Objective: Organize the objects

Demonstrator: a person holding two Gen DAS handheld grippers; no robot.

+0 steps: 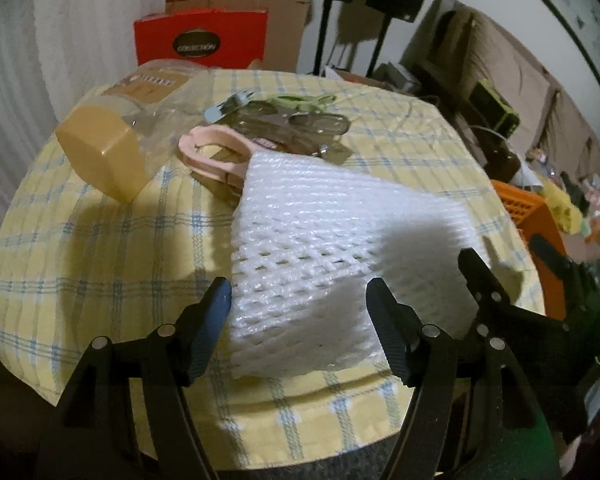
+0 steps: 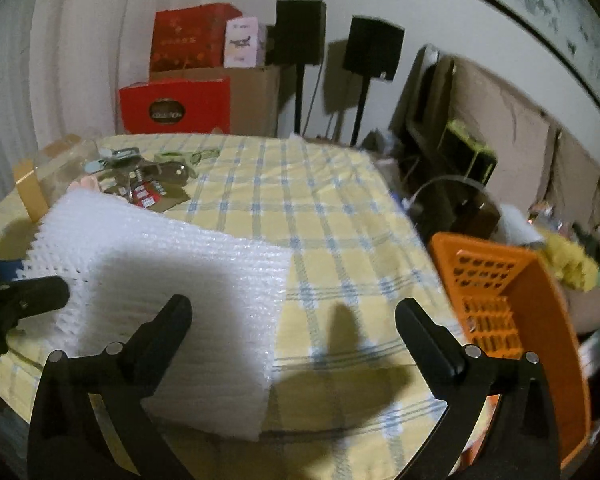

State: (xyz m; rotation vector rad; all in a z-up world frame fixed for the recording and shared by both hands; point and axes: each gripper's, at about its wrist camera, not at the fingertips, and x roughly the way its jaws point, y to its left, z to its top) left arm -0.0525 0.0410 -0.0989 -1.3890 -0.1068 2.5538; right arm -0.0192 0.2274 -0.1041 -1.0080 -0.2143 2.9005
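The left tongs (image 1: pixel 300 312) stand partly spread around the near corner of a white foam mesh sheet (image 1: pixel 324 248); the sheet's edge runs between the two pads, but I cannot see either pad pressing on it, so I read this as a straddle and not a pinch. The right tongs (image 2: pixel 294 326) are spread wide with nothing between them, only the checked cloth of the bench (image 2: pixel 340 216) below. Their left finger hangs over the foam's right edge, which suggests this side has let the sheet lie flat for the other hand to deal with.

Beyond the left tongs, past the foam's far end, a pink clip-like item (image 1: pixel 212 152) is partly tucked under the sheet. Farther out lie a clear case with scissors-like tools (image 1: pixel 292 124), a tan roll of tape (image 1: pixel 100 152) to the left, and a clear plastic bag (image 1: pixel 156 92) behind it.

Right of the right tongs, an orange perforated basket (image 2: pixel 512 304) stands beside the bench edge, probably where sorted things go.
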